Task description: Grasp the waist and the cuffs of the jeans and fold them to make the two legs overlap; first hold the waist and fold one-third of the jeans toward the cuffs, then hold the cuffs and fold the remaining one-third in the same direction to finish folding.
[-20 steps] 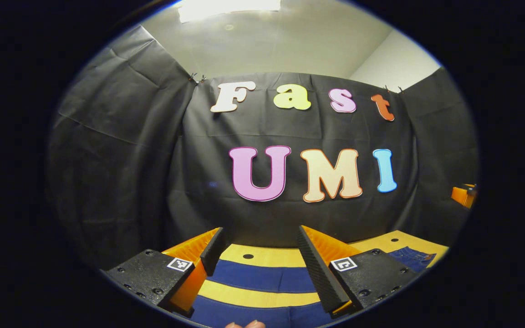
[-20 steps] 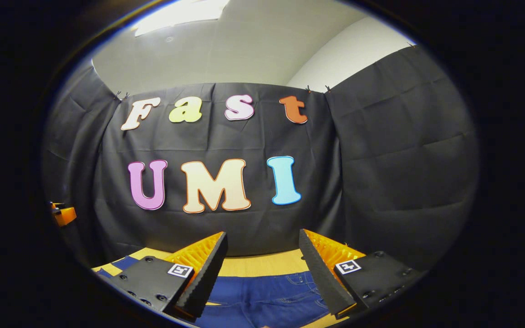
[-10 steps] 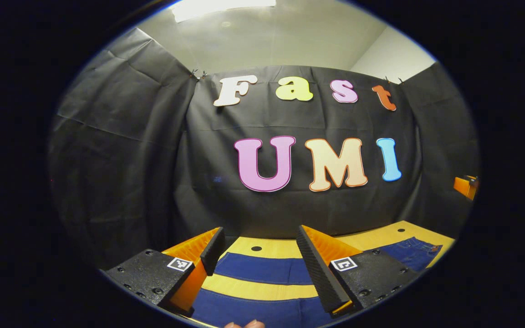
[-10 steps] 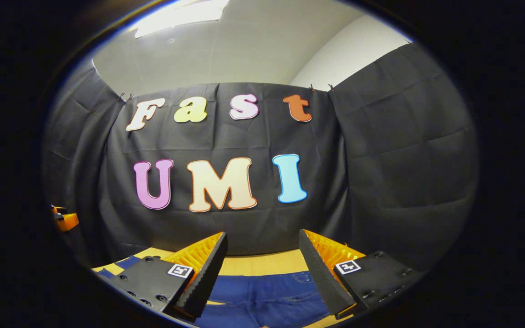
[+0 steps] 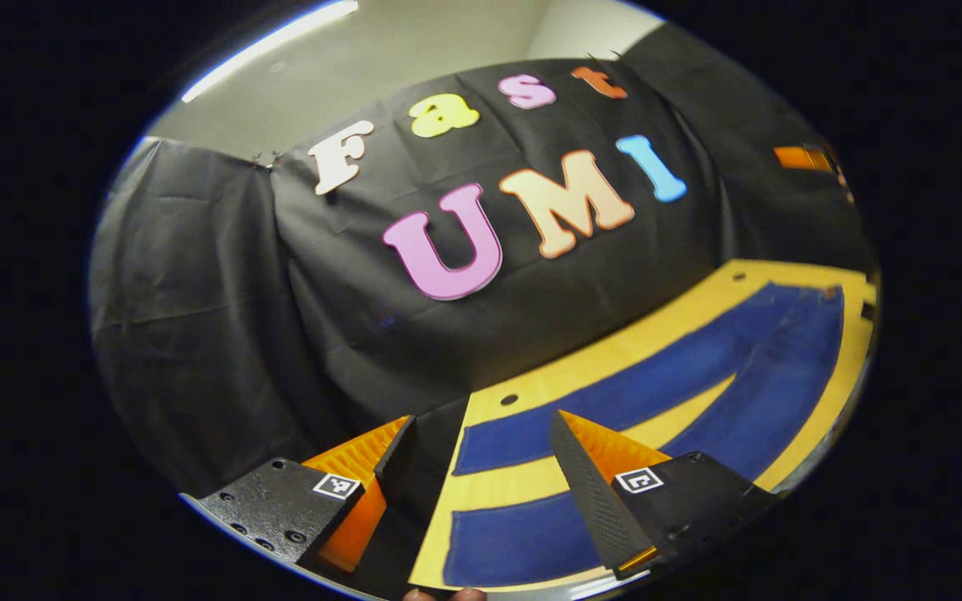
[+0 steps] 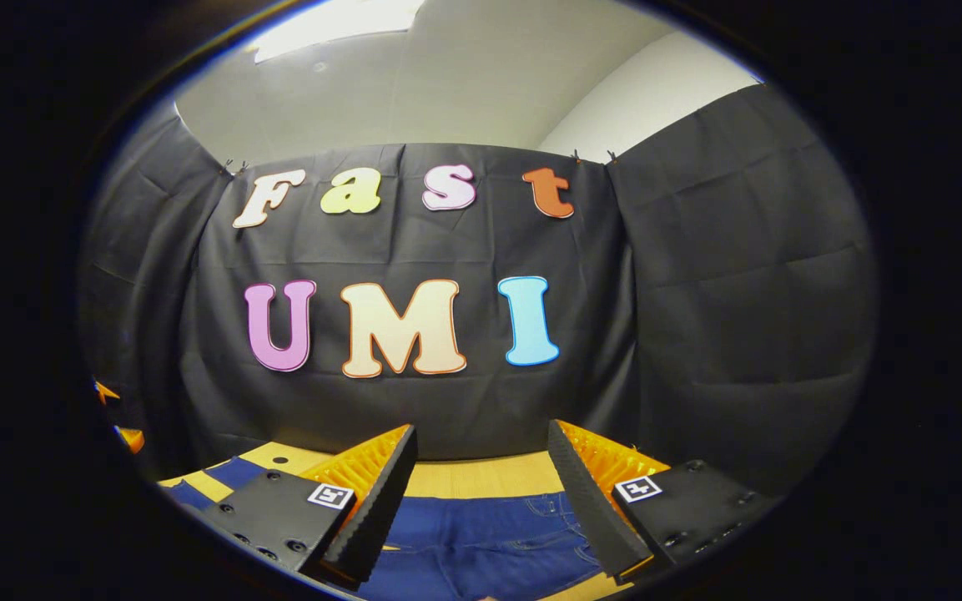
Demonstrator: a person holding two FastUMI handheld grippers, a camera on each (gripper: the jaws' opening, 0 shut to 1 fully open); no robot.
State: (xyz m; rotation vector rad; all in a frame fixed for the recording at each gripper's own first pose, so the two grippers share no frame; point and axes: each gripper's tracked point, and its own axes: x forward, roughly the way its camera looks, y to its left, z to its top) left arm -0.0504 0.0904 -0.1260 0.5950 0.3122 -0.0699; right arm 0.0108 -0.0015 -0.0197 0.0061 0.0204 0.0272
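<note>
Blue jeans (image 5: 697,367) lie flat on a yellow table (image 5: 531,484), legs apart, a strip of tabletop between them. The left gripper (image 5: 481,467) hangs above the cuff end, fingers spread wide and holding nothing. The right gripper (image 6: 481,492) hovers over the waist (image 6: 489,534), equally wide open and empty. Nothing looks folded yet, so this seems the approach to the first grasps. Next, each gripper likely needs to descend and pinch denim at its end.
</note>
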